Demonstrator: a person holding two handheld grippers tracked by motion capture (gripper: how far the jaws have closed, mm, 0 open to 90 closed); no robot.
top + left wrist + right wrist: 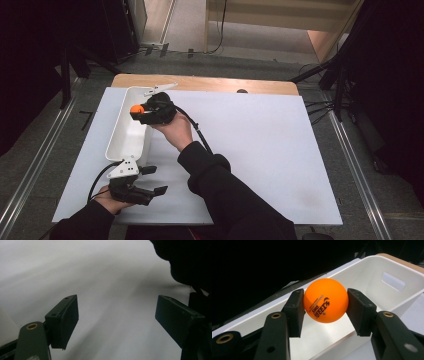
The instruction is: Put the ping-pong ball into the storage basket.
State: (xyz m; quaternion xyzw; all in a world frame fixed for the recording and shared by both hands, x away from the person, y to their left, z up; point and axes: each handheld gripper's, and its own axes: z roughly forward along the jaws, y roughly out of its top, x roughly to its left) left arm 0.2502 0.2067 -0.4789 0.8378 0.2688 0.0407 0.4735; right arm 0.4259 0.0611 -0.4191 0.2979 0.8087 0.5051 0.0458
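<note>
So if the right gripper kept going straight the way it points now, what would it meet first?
Probably the white bin: the right gripper, shut on the orange ball, points over the near rim into it, so likely the floor or far wall. Depth is unclear.

Ball's (325,300) small print unreadable, tray's (372,267) near end cut off

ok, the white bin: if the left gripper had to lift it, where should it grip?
Probably the near short wall of the white bin, from above: thin upright rim, one jaw inside, one outside. The left gripper sits open just beside that end. The far end wall has a handle slot too.
</note>
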